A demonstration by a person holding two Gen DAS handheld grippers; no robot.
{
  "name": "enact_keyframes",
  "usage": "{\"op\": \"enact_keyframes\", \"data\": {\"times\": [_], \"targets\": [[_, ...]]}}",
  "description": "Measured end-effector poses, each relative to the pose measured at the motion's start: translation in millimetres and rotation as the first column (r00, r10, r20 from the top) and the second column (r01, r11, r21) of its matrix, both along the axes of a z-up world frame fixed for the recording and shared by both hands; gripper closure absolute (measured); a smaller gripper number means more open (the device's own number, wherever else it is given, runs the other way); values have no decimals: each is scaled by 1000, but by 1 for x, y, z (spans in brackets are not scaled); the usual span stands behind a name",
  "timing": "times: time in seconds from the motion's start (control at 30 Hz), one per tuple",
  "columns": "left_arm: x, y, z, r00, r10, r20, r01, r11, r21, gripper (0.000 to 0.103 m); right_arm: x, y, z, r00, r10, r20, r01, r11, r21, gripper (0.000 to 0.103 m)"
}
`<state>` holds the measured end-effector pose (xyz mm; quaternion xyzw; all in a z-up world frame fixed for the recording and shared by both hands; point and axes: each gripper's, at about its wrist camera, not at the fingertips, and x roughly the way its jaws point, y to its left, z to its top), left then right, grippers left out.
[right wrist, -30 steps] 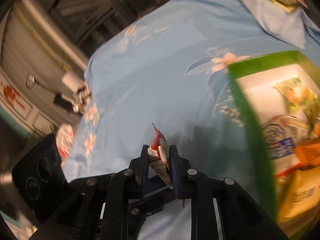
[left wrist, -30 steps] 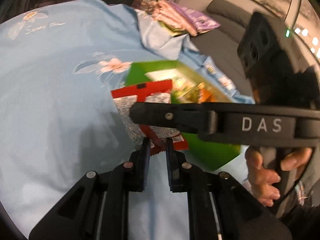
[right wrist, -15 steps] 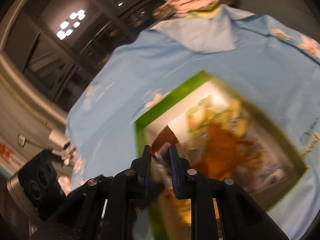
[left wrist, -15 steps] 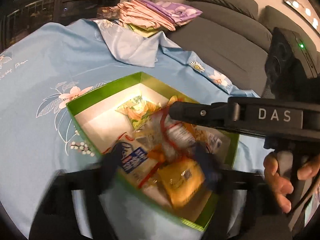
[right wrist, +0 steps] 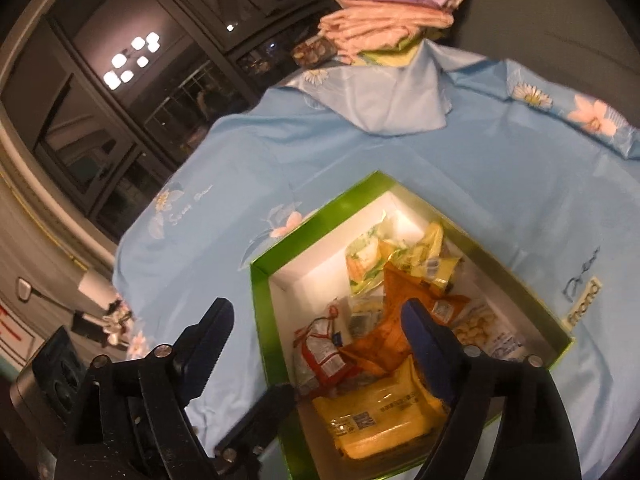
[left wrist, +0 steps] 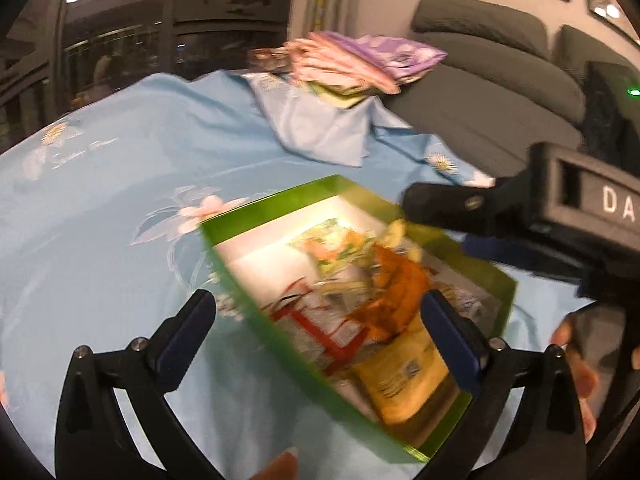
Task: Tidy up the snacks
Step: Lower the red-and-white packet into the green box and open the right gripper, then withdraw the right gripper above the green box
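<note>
2 grippers over box (right wrist: pixel 262 308) | left gripper (left wrist: pixel 320 344) and right gripper (right wrist: pixel 316 332) jaws just spread, nothing pinched | I judged packets (right wrist: pixel 372 360) dropped; lift straight clear.

2 wrist views, angled down, sharing green box (left wrist: pixel 256 322).

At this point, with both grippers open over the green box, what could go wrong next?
1. The left gripper straddles the green box's near wall; closing there might catch the wall and drag the box across the blue cloth.
2. The snacks are heaped loosely: the orange packet lies across the others, so another drop might slide out.
3. The right gripper hangs close above the red packet and could snag it.
</note>
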<state>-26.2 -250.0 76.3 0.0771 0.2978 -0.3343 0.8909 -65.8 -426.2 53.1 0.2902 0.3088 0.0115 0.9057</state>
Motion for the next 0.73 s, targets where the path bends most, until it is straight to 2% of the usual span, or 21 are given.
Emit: {"op": "enact_keyframes", "data": {"times": [0.07,0.17,0.2,0.33,0.37,0.47,0.57,0.67,0.73], "targets": [[-3,5,-2,998,51,27,-52,998,42,0,0,1,0,1000,-13,2,13,999,-30,15],[-8,21,-5,991,101,87,-109,990,92,0,1,8,-4,1000,3,-5,-3,1000,-16,15],[-9,26,-6,990,109,88,-117,988,97,0,-2,2,-4,1000,8,-7,-9,1000,-8,15],[-11,55,-9,987,148,59,-153,984,94,0,-3,39,-6,1000,22,-22,-22,1000,-19,15],[-12,60,-10,987,154,51,-158,983,94,0,3,26,-6,1000,21,-23,-21,1000,-23,15],[-18,82,-11,981,190,50,-193,977,86,0,4,47,-3,999,44,-15,-44,999,-25,15],[-21,105,-11,964,255,74,-262,960,104,0,-9,85,-1,997,81,-8,-81,997,-19,15],[-23,132,-11,942,321,98,-331,938,105,0,-2,94,0,993,119,-22,-120,992,-29,15],[-23,149,-12,925,363,109,-374,921,111,0,0,116,7,988,149,-29,-150,988,-44,15]]}}
